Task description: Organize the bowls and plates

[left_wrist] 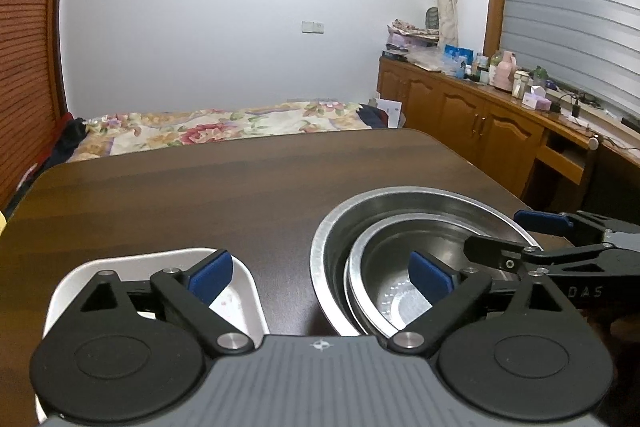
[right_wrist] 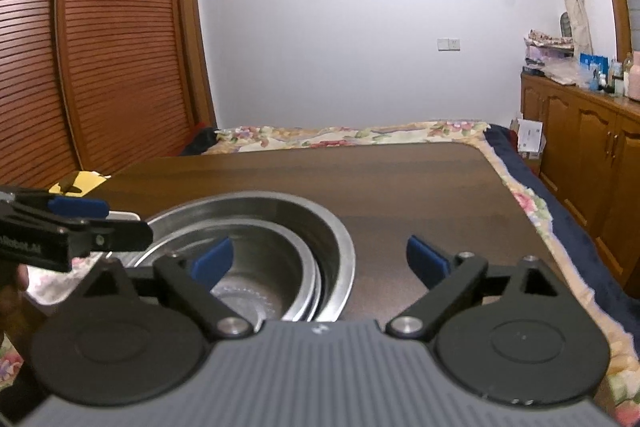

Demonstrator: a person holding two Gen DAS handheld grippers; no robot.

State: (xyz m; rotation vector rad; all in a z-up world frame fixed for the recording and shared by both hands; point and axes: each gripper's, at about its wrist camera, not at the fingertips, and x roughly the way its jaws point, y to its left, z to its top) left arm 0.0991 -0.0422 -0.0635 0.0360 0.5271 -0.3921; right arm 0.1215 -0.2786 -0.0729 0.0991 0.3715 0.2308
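Both grippers gape empty: left gripper [left_wrist: 320,277] straddles white tray [left_wrist: 240,301] and nested bowls [left_wrist: 400,227]; right gripper [right_wrist: 320,261], probably nearer, overhangs the bowls' right rim.

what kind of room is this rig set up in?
Most likely a bedroom at home: a bed with a floral quilt lies just past the dark wooden table, louvred wardrobe doors stand beside it, and a cluttered wooden sideboard lines the window wall.

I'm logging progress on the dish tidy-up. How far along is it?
Done: the smaller steel bowl sits nested inside the large steel bowl on the table. In hand: nothing; the left gripper and right gripper are both open and empty. Left: the white tray sits apart beside the bowls.
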